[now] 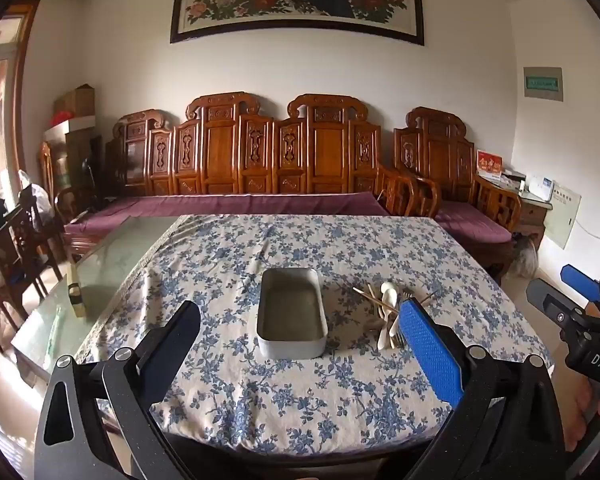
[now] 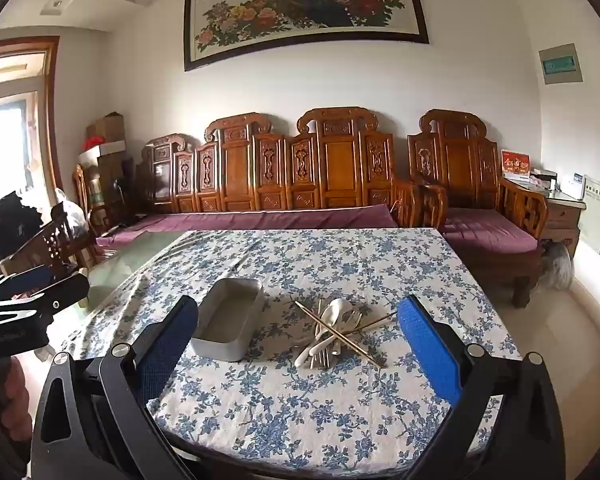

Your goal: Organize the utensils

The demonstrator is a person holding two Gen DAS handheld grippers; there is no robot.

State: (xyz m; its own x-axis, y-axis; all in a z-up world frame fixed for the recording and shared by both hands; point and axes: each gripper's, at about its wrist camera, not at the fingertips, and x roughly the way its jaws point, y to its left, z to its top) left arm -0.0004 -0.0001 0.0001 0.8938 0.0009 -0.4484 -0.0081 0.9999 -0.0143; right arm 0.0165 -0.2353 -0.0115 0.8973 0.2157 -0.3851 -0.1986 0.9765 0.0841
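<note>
An empty grey metal box (image 1: 292, 314) (image 2: 229, 322) sits on the blue-flowered tablecloth. To its right lies a pile of utensils (image 1: 392, 314) (image 2: 334, 336): white spoons, metal forks and crossed chopsticks (image 2: 340, 332). My left gripper (image 1: 300, 320) is open and empty, held above the near table edge in front of the box. My right gripper (image 2: 298, 320) is open and empty, in front of the pile. In the left wrist view the right gripper (image 1: 580, 300) shows at the right edge. In the right wrist view the left gripper (image 2: 32, 300) shows at the left edge.
The tablecloth (image 1: 340, 248) covers the right part of a glass-topped table (image 1: 112, 256). A small brush-like object (image 1: 76, 292) lies on the glass at left. A carved wooden sofa (image 1: 260, 160) with purple cushions stands behind the table. Wooden chairs (image 1: 16, 240) stand at left.
</note>
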